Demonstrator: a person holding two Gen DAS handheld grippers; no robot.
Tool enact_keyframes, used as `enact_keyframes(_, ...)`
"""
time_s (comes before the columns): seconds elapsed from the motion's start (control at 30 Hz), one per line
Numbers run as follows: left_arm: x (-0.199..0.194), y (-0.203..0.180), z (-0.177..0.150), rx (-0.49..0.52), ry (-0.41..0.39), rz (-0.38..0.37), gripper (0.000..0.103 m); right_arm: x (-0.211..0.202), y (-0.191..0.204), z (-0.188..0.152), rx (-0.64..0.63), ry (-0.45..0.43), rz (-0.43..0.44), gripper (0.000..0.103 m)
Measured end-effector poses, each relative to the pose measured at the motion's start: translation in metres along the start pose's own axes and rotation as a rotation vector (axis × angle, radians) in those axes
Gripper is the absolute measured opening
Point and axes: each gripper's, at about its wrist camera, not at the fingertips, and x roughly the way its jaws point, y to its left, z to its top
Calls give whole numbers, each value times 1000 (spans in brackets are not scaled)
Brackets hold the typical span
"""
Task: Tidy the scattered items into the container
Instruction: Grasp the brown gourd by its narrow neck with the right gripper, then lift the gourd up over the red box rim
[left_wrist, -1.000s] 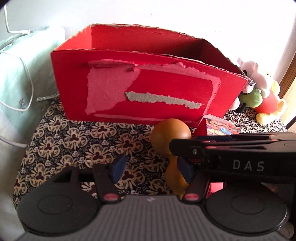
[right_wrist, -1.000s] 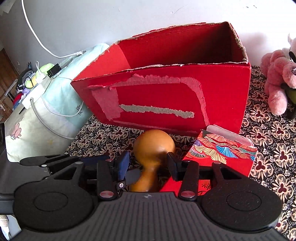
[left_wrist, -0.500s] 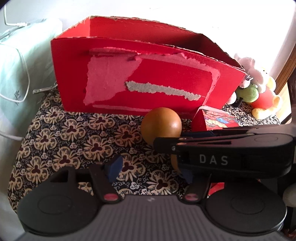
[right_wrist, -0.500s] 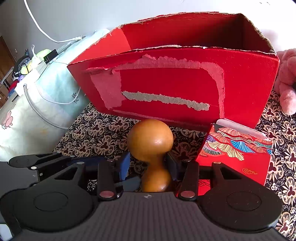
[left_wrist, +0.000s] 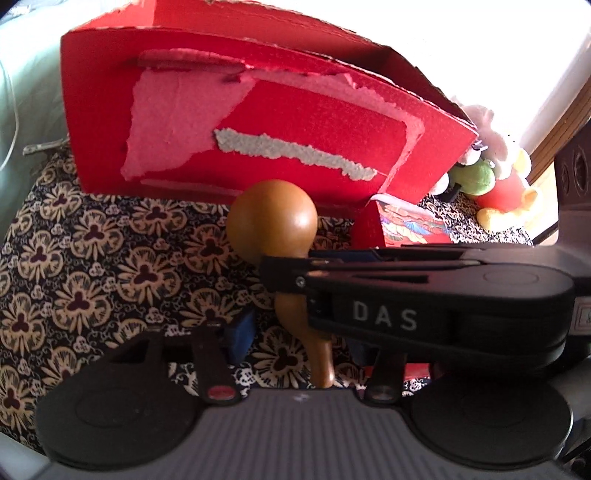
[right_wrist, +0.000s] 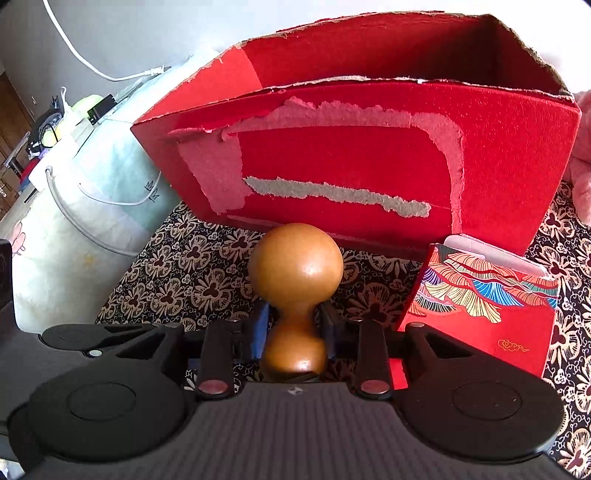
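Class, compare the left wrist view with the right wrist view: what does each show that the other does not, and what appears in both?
Only the left wrist view shows the right tongs from the side, marked DAS, and a green and yellow plush toy.

Only the right wrist view shows the red cardboard box's open interior, a white cable and a pink plush toy.

Both show the box, the brown wooden gourd clamped at its waist by the right tongs, the small red patterned carton and the floral cloth.

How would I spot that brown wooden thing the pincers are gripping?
Find the big torn red cardboard box. Just before it, on the flowered cloth, the right gripper pinches a gourd at its waist. It is smooth, brown and double-bulbed, unlike the flat patterned red packet beside it.
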Motion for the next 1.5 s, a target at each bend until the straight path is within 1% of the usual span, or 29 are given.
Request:
enact_keyframes(0.03,3,-2,-1,13,-2,10,44,1,1,1,-7,-5,-2,33)
enact_keyframes(0.07,4,-5,-1,30,-4,17,37,1,3,0,-20,-12,-6,33)
enact_keyframes(0.13,4,-12,-2,60,-11,45,37,2,5,-1,-47,-26,-13,34)
enact_keyframes(0.2,4,-13,-3,66,-14,44,36,1,2,0,-46,-29,7,34)
enact_keyframes(0.23,2,-15,-4,70,-23,50,36,-1,-1,0,-30,-30,22,33)
enact_keyframes(0.3,-4,-24,-6,111,-47,80,36,-6,-8,0,21,-45,62,33)
enact_keyframes(0.37,-16,-37,-10,183,-83,123,36,-14,-13,0,63,-66,108,33)
enact_keyframes(0.43,-27,-49,-13,250,-127,161,35,-26,-13,2,62,-98,148,32)
enact_keyframes(0.5,-51,-55,-16,282,-166,171,35,-41,-10,3,45,-138,178,32)
enact_keyframes(0.57,-67,-59,-12,292,-202,166,35,-54,-8,5,37,-182,212,32)
enact_keyframes(0.67,-90,-65,-1,321,-263,154,35,-73,-5,14,43,-260,267,32)
enact_keyframes(0.73,-100,-71,12,364,-302,153,35,-85,-7,23,46,-315,288,32)
enact_keyframes(0.83,-110,-80,35,437,-355,151,35,-99,-8,41,42,-397,293,32)
enact_keyframes(0.93,-108,-87,64,515,-383,146,35,-108,-16,66,62,-446,270,32)
enact_keyframes(1.0,-98,-88,90,537,-370,129,35,-106,-22,83,79,-457,233,32)
enact_keyframes(1.07,-84,-86,115,530,-334,105,35,-99,-30,101,99,-445,192,32)
enact_keyframes(1.17,-61,-80,147,514,-283,69,35,-82,-43,126,124,-408,141,32)
enact_keyframes(1.23,-42,-74,164,501,-235,51,35,-68,-50,140,135,-369,110,32)
enact_keyframes(1.33,-11,-64,180,477,-152,33,35,-46,-63,152,124,-284,52,32)
enact_keyframes(1.43,13,-56,184,466,-88,26,37,-24,-71,156,100,-190,15,32)
enact_keyframes(1.5,26,-51,184,463,-61,26,39,-12,-72,157,92,-132,-3,32)
